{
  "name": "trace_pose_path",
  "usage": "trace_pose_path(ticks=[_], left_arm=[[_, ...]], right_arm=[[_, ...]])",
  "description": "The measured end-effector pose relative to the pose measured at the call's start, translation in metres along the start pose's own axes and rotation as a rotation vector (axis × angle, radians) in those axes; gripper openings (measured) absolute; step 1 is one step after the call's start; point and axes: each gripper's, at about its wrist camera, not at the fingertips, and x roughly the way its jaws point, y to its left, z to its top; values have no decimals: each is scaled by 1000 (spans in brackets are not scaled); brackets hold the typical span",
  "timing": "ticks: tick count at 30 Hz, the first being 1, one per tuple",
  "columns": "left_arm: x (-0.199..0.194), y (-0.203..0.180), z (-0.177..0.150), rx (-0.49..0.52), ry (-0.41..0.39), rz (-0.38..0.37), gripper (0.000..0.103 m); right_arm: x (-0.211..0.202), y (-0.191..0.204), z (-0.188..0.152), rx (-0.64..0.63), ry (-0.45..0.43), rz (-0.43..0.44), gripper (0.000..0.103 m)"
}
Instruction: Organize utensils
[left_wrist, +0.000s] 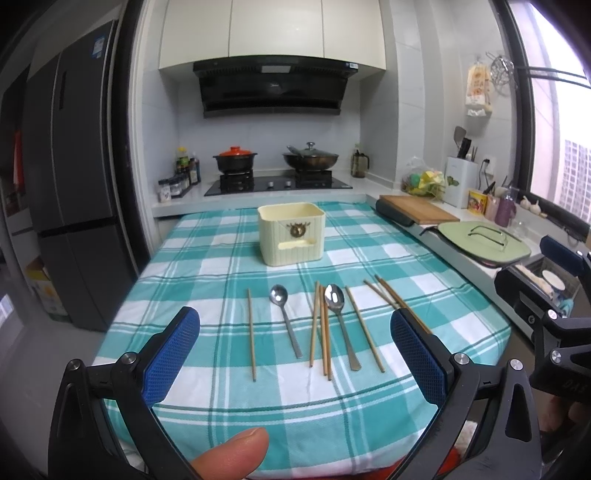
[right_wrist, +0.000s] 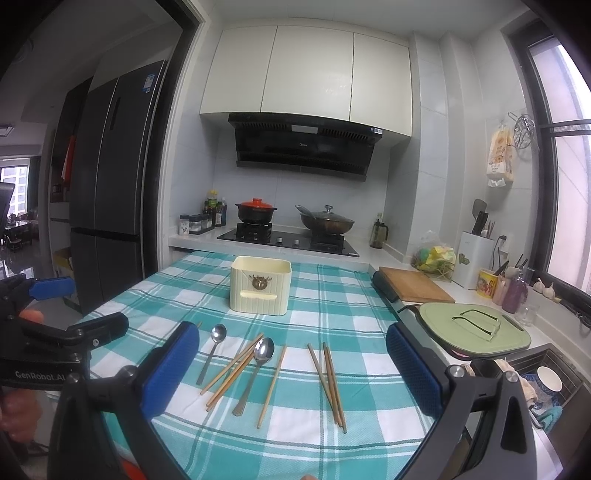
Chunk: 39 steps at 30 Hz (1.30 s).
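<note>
A cream utensil holder (left_wrist: 291, 233) (right_wrist: 261, 290) stands upright at the far middle of the checked tablecloth (left_wrist: 221, 258) (right_wrist: 332, 295). In front of it lie two metal spoons, a small spoon (left_wrist: 285, 322) (right_wrist: 211, 354) and a larger spoon (left_wrist: 341, 323) (right_wrist: 255, 373), and several wooden chopsticks (left_wrist: 320, 332) (right_wrist: 330, 384) spread side by side. My left gripper (left_wrist: 295, 354) is open and empty, held above the near edge before the utensils. My right gripper (right_wrist: 291, 369) is open and empty, also near the front edge.
A green lid with a glass handle (right_wrist: 476, 330) and a wooden cutting board (right_wrist: 413, 284) sit on the counter at the right. A sink with a bowl (right_wrist: 546, 380) is at the near right. The stove with two pots (right_wrist: 291, 221) is behind the table. A fridge (left_wrist: 77, 184) stands left.
</note>
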Motion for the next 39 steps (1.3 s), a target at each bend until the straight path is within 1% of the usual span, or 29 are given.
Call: trace_pose_path(ticks=[24,39], left_arm=[[6,5,3,0,11,3,103],[10,6,-4,-15,20,26,103]], right_arm=[[5,3,1,0,14,3,103],[11,6,-6,-3,33,14,103]])
